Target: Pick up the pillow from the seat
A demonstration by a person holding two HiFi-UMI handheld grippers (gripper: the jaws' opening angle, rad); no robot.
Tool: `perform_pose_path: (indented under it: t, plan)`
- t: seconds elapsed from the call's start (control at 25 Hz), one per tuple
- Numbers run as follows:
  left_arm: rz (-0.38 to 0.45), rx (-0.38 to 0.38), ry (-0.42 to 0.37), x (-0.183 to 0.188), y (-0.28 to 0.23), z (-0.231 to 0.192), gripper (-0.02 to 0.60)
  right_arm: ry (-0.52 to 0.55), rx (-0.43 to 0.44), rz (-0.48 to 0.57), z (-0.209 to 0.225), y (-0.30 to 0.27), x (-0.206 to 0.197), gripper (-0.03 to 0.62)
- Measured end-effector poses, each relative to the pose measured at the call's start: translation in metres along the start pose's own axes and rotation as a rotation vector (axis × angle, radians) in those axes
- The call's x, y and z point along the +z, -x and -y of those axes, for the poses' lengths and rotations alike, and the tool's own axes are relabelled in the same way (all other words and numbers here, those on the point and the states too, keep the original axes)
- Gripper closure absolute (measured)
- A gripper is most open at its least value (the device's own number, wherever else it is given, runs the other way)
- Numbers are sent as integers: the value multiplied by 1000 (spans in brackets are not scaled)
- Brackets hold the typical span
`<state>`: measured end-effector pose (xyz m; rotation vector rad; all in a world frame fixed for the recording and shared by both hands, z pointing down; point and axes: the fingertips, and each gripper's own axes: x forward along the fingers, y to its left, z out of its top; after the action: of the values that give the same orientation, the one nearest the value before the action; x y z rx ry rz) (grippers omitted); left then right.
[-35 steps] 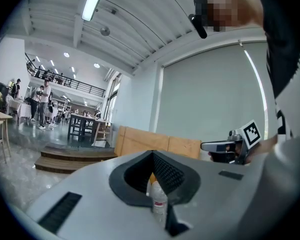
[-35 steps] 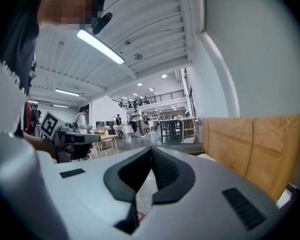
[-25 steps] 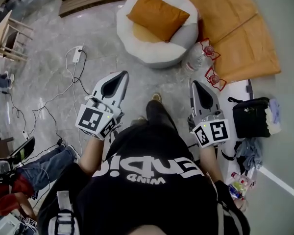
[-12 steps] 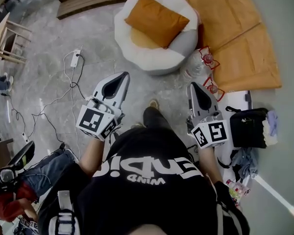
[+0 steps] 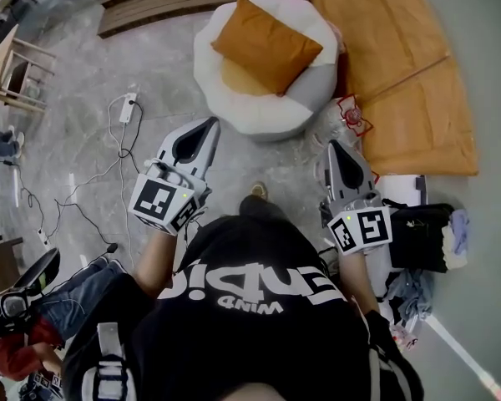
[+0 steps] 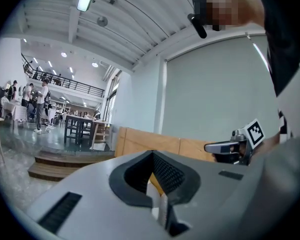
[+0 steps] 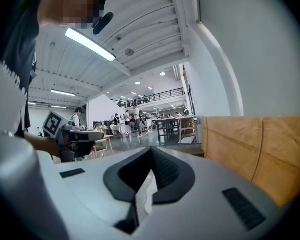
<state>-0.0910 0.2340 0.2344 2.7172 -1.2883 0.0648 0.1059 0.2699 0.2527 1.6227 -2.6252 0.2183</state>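
Note:
An orange pillow (image 5: pixel 267 43) lies tilted on a round white and grey seat (image 5: pixel 259 107) at the top middle of the head view. My left gripper (image 5: pixel 211 124) is shut and empty, its tips just short of the seat's near left rim. My right gripper (image 5: pixel 334 146) is also shut and empty, below the seat's right side. In the left gripper view a sliver of the orange pillow (image 6: pixel 158 186) shows through the closed jaws, and the right gripper (image 6: pixel 225 147) is at the right. In the right gripper view the left gripper (image 7: pixel 80 135) sits at the left.
Two large brown boards (image 5: pixel 401 65) lie on the floor right of the seat. A plastic bottle with a red label (image 5: pixel 351 117) lies by it. A black bag (image 5: pixel 422 236) sits at the right. Cables and a power strip (image 5: pixel 129 107) run at the left. A person's leg (image 5: pixel 75 286) is at the lower left.
The seat and pillow have come lower in the head view, closer to both grippers as I walk toward them. Both grippers stay shut and keep their pose.

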Motion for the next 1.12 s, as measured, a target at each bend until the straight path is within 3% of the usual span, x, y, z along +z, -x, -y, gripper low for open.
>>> perform_pose_path:
  t: [0.24, 0.6, 1.12]
  plan:
    - [12, 28, -4, 2, -24, -6, 574, 0, 23, -9, 23, -16, 0, 572]
    - [14, 83, -9, 2, -27, -36, 574, -11, 91, -17, 18, -56, -1, 572]
    - [11, 58, 2, 12, -68, -103, 574, -34, 103, -37, 17, -135, 4, 572]
